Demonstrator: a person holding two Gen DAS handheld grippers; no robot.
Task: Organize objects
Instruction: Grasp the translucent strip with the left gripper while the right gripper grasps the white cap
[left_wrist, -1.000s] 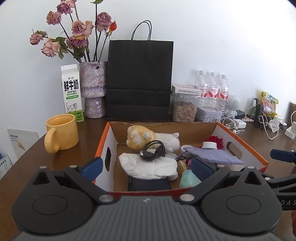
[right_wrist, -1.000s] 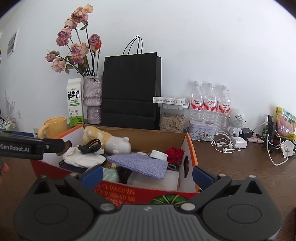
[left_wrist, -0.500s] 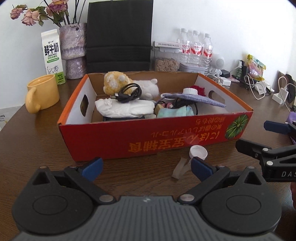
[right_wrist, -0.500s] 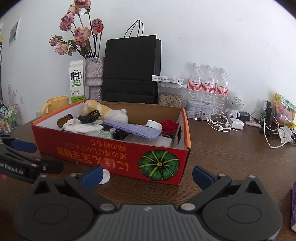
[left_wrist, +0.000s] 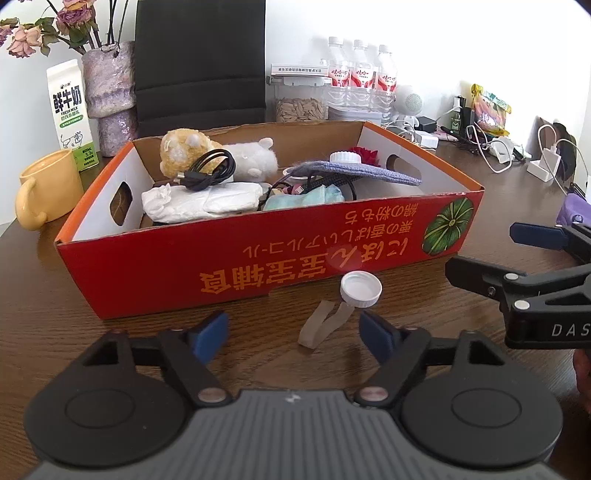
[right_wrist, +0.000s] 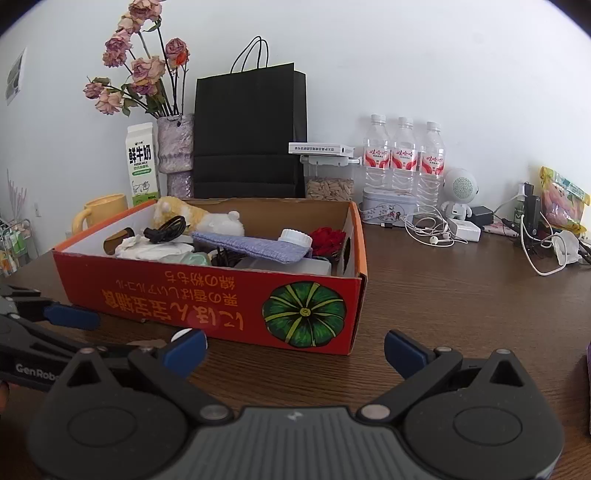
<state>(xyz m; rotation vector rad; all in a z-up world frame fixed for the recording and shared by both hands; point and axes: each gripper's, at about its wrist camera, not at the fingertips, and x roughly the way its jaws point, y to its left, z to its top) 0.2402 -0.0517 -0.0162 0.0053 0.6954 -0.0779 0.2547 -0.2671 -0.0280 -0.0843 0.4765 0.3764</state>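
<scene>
Bright even daylight, soft shadows, sharp focus, fisheye bending, dark vignetted corners

Each black plastic two-finger gripper (left_wrist: 293, 334) (right_wrist: 294, 350) carries 2 blue rubber fingertip pads (left_wrist: 208, 334), silver pivot screws, round black discs and a grey ribbed housing.

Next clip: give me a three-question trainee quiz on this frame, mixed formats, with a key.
1. True or false: the white cap lies inside the red box.
2. The left gripper is: A open, B shut on the cap.
3. Fill in: the black cable rests on a folded white ____.

Key: 1 false, it lies on the table in front of the box; 2 A; 3 cloth.
</scene>
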